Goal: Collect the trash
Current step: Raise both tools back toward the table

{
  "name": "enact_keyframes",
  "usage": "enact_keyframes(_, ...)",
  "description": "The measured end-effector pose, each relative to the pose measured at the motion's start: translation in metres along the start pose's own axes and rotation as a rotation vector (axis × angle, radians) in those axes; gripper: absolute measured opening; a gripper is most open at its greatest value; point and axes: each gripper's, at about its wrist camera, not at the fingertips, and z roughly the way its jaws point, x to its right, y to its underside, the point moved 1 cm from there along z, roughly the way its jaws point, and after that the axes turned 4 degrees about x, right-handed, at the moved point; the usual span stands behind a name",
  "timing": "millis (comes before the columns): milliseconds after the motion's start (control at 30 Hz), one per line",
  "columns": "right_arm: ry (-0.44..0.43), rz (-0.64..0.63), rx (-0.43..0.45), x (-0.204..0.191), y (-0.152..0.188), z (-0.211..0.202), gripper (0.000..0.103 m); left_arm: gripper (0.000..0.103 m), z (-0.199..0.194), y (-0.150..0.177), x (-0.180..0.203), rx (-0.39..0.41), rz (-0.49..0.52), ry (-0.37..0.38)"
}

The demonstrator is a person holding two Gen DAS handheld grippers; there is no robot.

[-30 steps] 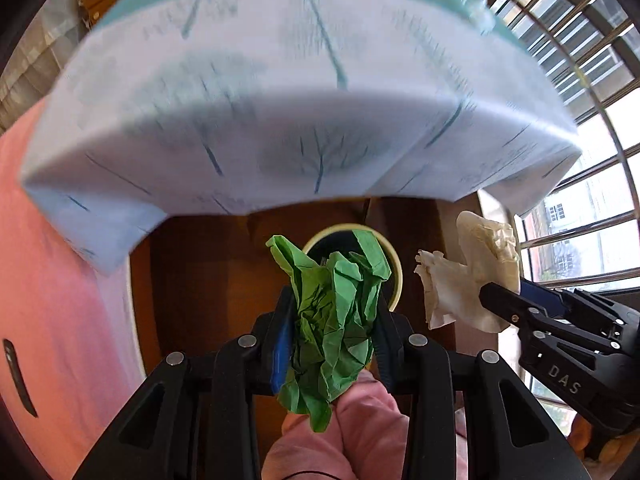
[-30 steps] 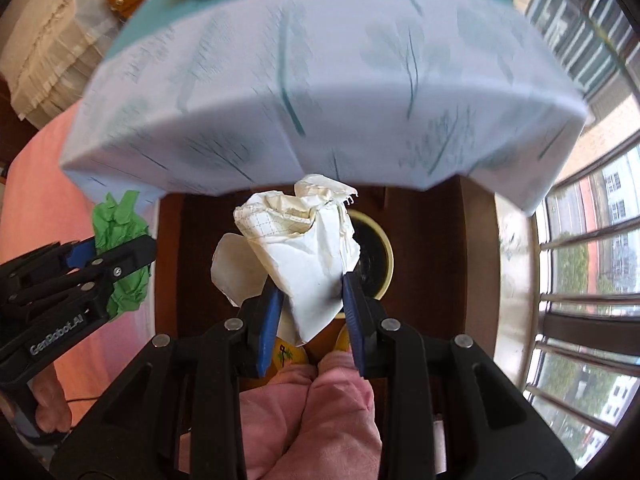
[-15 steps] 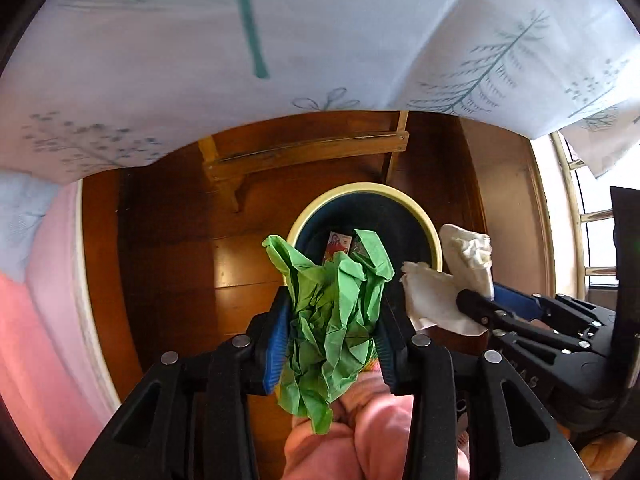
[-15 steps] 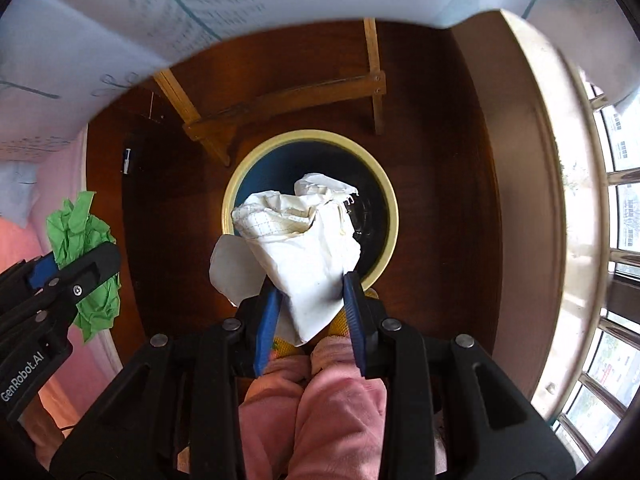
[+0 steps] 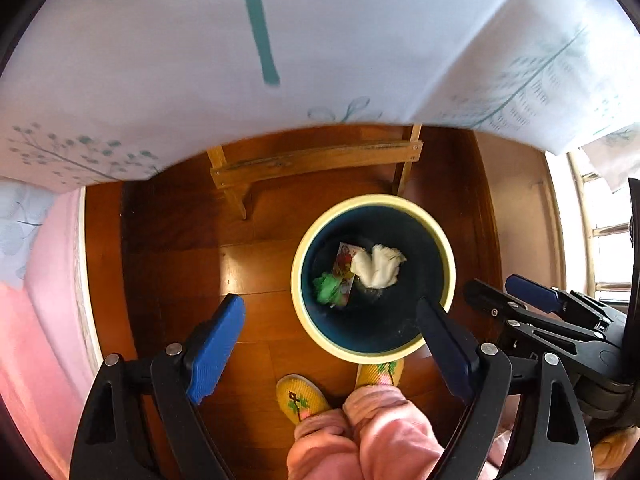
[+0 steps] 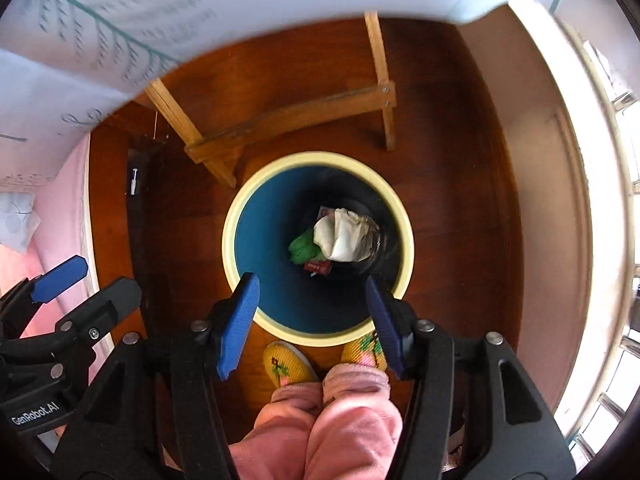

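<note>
Both tongs, left and right, just sprang apart, empty; I see green wad and white wad dropped into bin, this load collected

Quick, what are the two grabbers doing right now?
Left gripper: open, jaws just opened, empty; crumpled green paper lies in the bin.
Right gripper: open, just opened, empty.

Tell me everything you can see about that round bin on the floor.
The bin is round, with a pale yellow rim and a dark blue inside that looks like plastic. It stands upright and open on the wooden floor, by a table's wooden legs and just ahead of a person's yellow slippers. At its bottom lie a crumpled green paper, a white paper wad and a small printed wrapper.
</note>
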Motion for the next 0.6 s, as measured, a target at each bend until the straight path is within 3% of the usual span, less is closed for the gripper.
enact_keyframes(300, -0.002, 0.005, 0.102, -0.006, -0.003, -0.079, 0.053, 0.089, -0.091, -0.005, -0.007, 0.066, -0.005, -0.024)
enact_keyframes(600, -0.050, 0.001, 0.169, -0.043, -0.003, -0.193, 0.053, 0.089, -0.241, -0.016, -0.011, 0.203, 0.035, -0.018)
